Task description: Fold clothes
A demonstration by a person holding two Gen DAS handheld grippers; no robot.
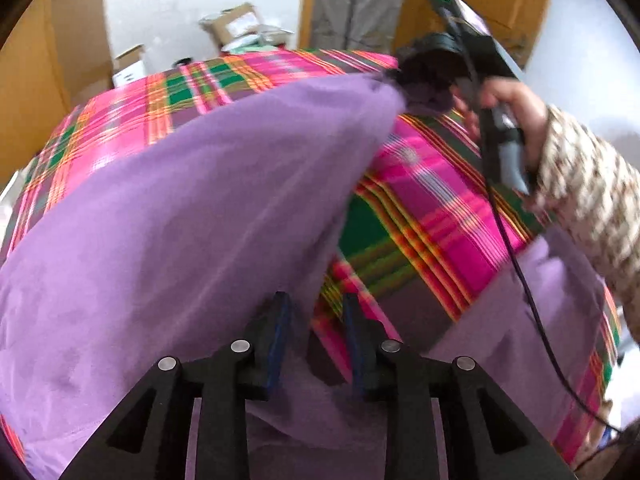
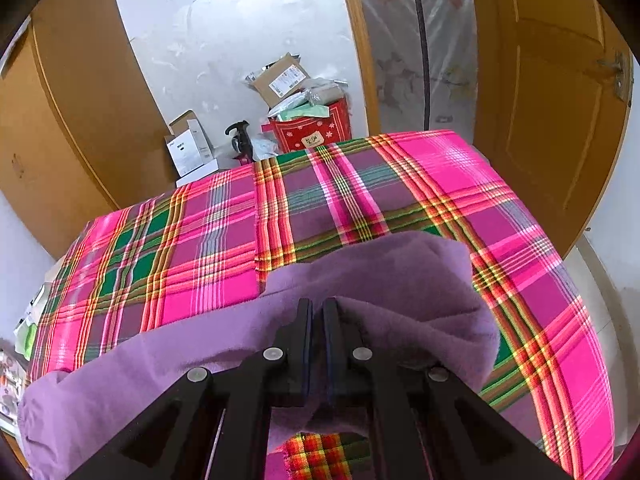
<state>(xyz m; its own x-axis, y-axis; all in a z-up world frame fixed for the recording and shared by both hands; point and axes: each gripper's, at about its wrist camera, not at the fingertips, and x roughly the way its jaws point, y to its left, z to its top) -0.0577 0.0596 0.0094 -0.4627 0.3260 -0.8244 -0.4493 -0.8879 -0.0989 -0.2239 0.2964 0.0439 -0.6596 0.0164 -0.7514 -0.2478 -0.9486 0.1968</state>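
a soft purple garment [image 1: 172, 216], fleecy and matte, is lifted in a broad sheet above a bed covered in a shiny plaid cloth [image 1: 432, 216] of hot pink, green, orange and yellow stripes. the fabric hangs in smooth shallow folds, no print on it, its nap slightly fuzzy in the right wrist view.

the right gripper [image 2: 318, 308] has its black jaws pressed nearly together on a bunched fold of the garment [image 2: 392, 280], blue pads just showing along the inner faces. from the left wrist view that same gripper [image 1: 404, 80] holds the far corner of the cloth up near the far right corner of the bed, with a hand [image 1: 516, 120] in a speckled knit sleeve [image 1: 592, 204] on its handle and a black cable [image 1: 520, 264] trailing down.

the left gripper [image 1: 316, 304] stands with its jaws a little apart, the garment's hanging edge running down between them; whether the pads actually pinch it i cannot tell, the picture is blurred there.

another part of the garment lies flat on the near right side of the bed. the far half of the plaid cloth is bare to its edge. beyond it sit cardboard boxes [image 2: 280, 80], a red bag [image 2: 312, 128] and wooden doors [image 2: 552, 100].
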